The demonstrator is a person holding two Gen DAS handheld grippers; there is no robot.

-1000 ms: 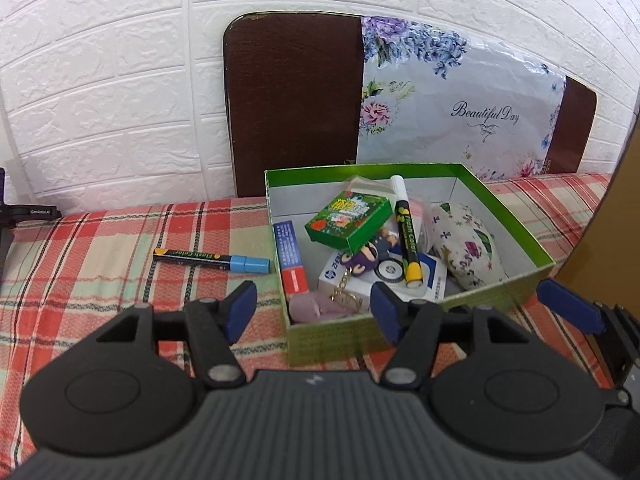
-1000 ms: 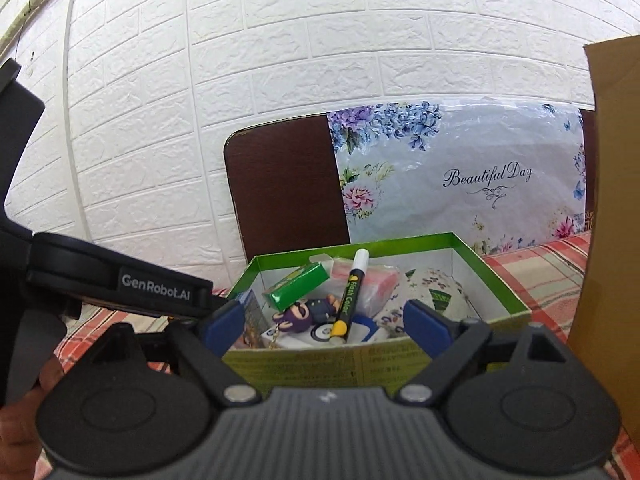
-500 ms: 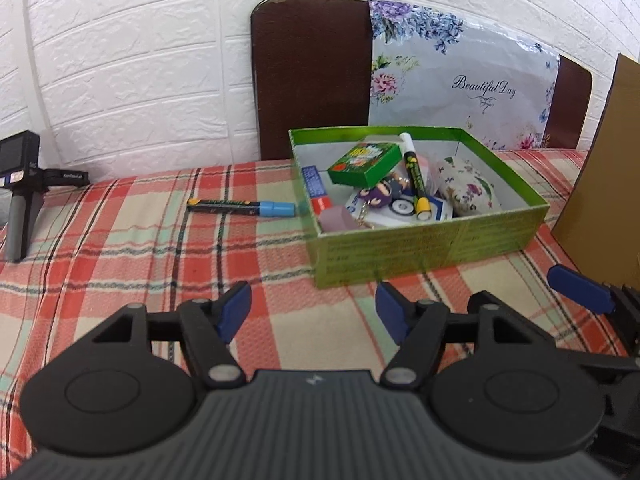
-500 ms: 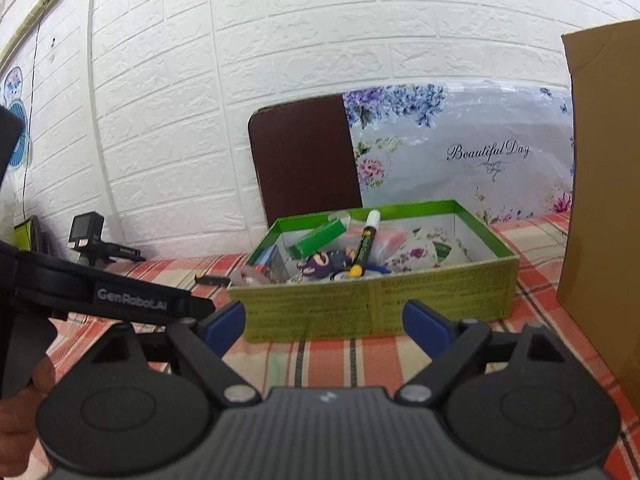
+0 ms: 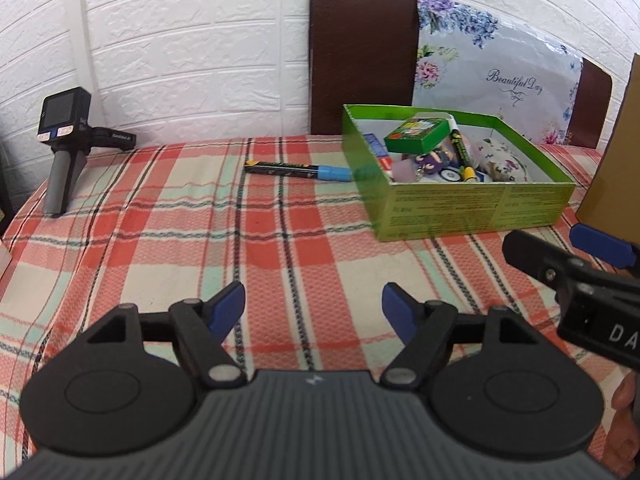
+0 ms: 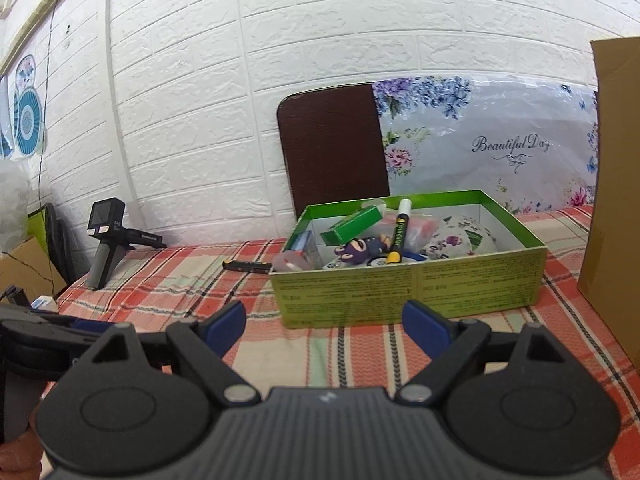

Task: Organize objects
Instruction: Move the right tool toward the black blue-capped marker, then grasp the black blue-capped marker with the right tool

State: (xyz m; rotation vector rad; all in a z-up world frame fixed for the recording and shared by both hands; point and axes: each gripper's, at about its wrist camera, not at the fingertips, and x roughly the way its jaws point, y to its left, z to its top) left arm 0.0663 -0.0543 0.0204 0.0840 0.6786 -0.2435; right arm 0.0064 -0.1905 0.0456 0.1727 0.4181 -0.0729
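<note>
- The one thing left out is a slim black marker with a light-blue cap (image 5: 298, 169), lying flat on the red-and-cream plaid tablecloth (image 5: 168, 248), its cap end just beside the left wall of the open green cardboard box (image 5: 472, 208).
- I judge it light, rigid and smooth, so likely to roll or slip; I would pinch it across the middle of the barrel, not at the cap.
- The box already holds a yellow-capped black marker (image 6: 398, 236), a small green carton (image 5: 416, 134), a purple figure keychain (image 6: 360, 249) and a soft floral pouch (image 5: 500, 160).
- My left gripper (image 5: 314, 308) hovers well short of the marker, its jaws opening with nothing between them.
- My right gripper (image 6: 324, 322) stands wide and empty in front of the box.
- From the right wrist only the marker's black tail shows; the box wall hides the rest.
- The box's lower contents overlap and are hard to tell apart.
- A brown cardboard panel (image 6: 612, 200) is cut off at the right edge.
</note>
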